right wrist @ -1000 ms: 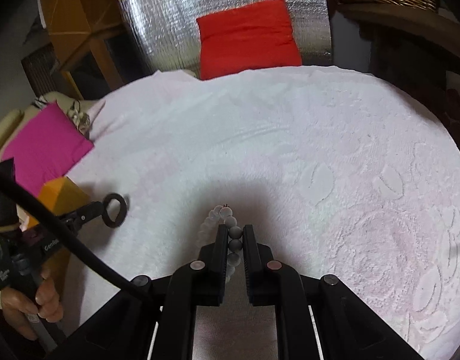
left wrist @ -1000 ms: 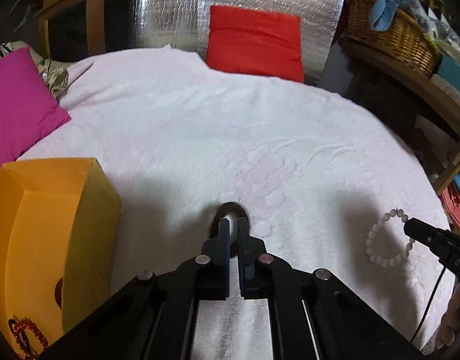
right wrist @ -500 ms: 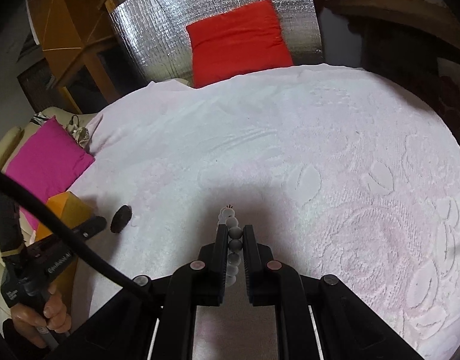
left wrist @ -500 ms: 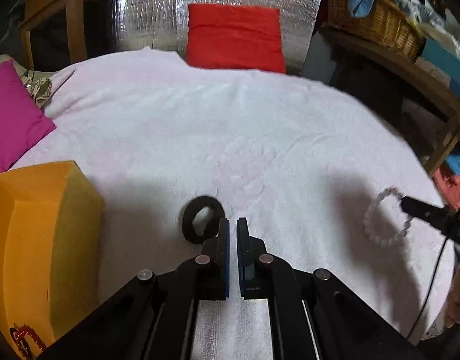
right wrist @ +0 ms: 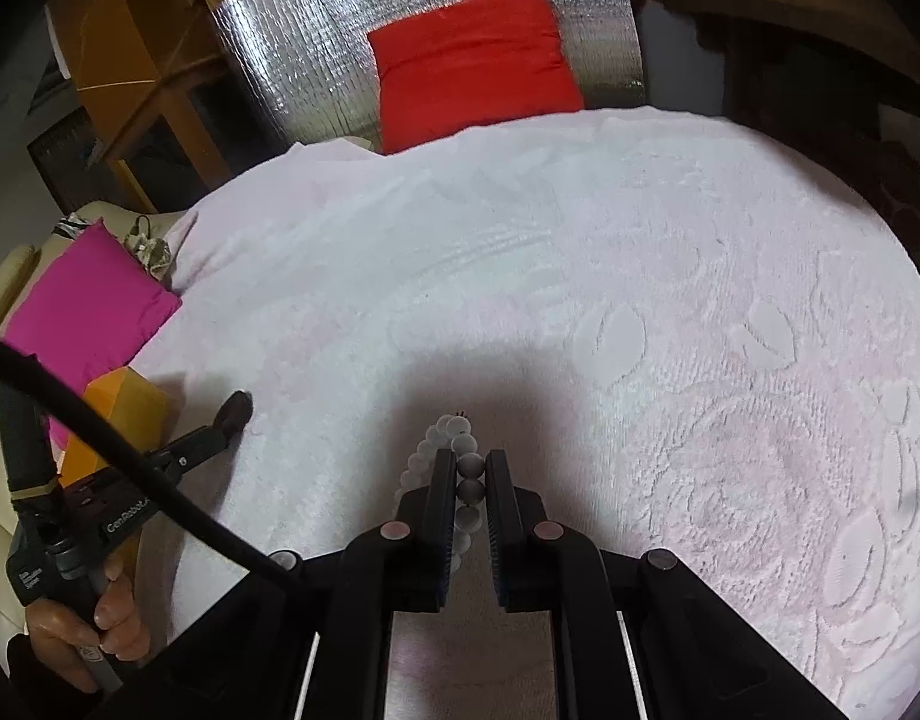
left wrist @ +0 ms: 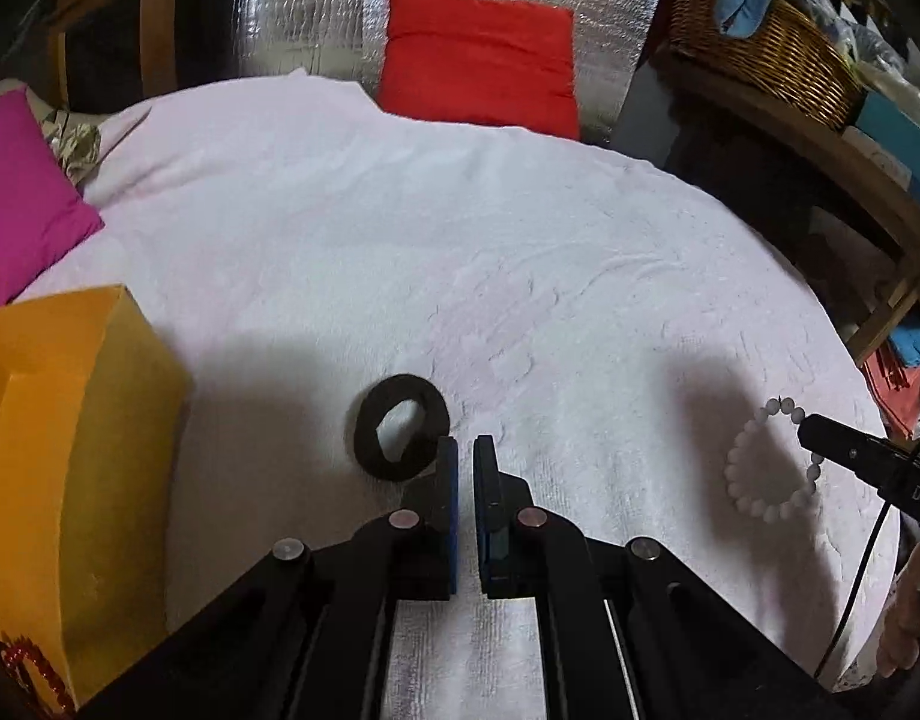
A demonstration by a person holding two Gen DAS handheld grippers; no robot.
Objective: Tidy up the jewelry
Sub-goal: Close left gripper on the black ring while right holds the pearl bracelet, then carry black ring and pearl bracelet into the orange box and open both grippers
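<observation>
While the right gripper (right wrist: 466,468) pinches a white round-beaded bracelet (right wrist: 469,468) between its jaws above the pale pink towel-covered bed (left wrist: 520,240), the left gripper (left wrist: 466,450), jaws pressed together, rests beside a black fabric ring (left wrist: 399,432).

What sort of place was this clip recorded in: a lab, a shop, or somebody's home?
Most likely a lived-in room at home, not a lab. The work surface is a soft pink-white blanket with a red cushion and a magenta cushion at its edges, and a wicker basket of clutter sits on a wooden shelf.
</observation>
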